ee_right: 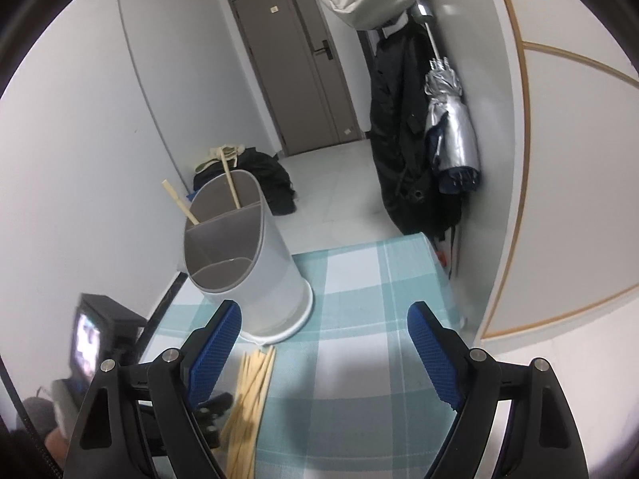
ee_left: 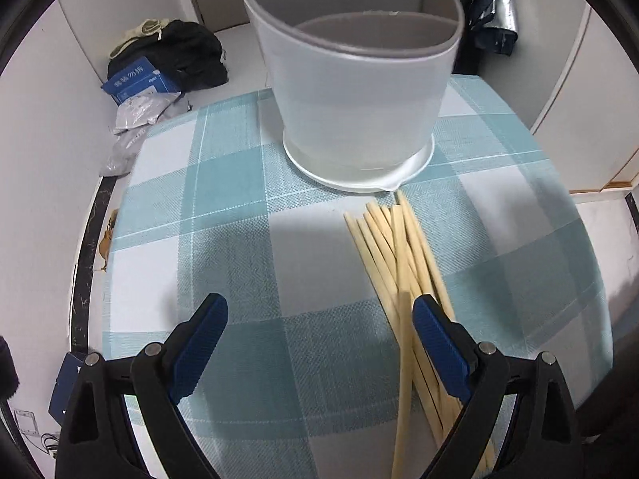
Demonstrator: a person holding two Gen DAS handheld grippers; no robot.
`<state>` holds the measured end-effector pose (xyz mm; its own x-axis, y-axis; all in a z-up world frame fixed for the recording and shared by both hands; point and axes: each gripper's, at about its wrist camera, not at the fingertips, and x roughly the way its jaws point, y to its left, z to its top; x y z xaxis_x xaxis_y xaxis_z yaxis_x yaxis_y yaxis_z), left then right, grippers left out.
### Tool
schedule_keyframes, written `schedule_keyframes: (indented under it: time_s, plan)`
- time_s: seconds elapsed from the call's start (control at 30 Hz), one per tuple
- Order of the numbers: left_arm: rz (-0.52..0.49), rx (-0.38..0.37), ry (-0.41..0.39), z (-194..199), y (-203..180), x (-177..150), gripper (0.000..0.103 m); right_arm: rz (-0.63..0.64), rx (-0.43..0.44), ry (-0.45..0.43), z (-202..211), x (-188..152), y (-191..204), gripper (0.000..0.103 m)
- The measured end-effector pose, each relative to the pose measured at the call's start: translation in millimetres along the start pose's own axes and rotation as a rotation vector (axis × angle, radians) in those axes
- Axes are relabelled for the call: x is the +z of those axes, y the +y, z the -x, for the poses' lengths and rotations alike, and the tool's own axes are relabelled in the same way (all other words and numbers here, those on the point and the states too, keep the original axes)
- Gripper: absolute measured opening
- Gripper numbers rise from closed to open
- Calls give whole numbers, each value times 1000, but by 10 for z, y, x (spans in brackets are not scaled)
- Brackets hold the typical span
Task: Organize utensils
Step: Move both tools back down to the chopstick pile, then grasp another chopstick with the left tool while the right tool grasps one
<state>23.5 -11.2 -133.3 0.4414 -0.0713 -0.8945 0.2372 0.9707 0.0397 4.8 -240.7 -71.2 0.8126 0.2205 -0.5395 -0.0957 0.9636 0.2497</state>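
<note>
The chopsticks (ee_left: 403,279) lay in a loose bundle on the checked table (ee_left: 223,215), their tips just short of the base of the divided utensil holder (ee_left: 351,92), where two sticks already stood in the far compartment (ee_right: 231,183). The left gripper (ee_left: 319,343) pointed steeply down with its jaws wide and empty, one pad over the edge of the bundle. The right gripper (ee_right: 323,351) also had wide, empty jaws, aimed toward the holder. The step looked like picking up another stick. Next, the left jaws would need to shift across, straddle a single stick and close.
</note>
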Motion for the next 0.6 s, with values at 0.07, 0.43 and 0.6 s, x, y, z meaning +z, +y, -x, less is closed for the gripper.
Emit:
schedule_keyframes:
  time_s: [0.07,0.43,0.6]
  plan:
    - [-4,-8,15,-15,-10,15,91,-12,6,5,0,13,-26,86]
    - [-20,-5,26,-8,-171,19,86,-58,-24,17,13,64,-66,86]
    - [-13,-14,36,-3,-264,89,73,-79,-23,43,-32,35,-81,86]
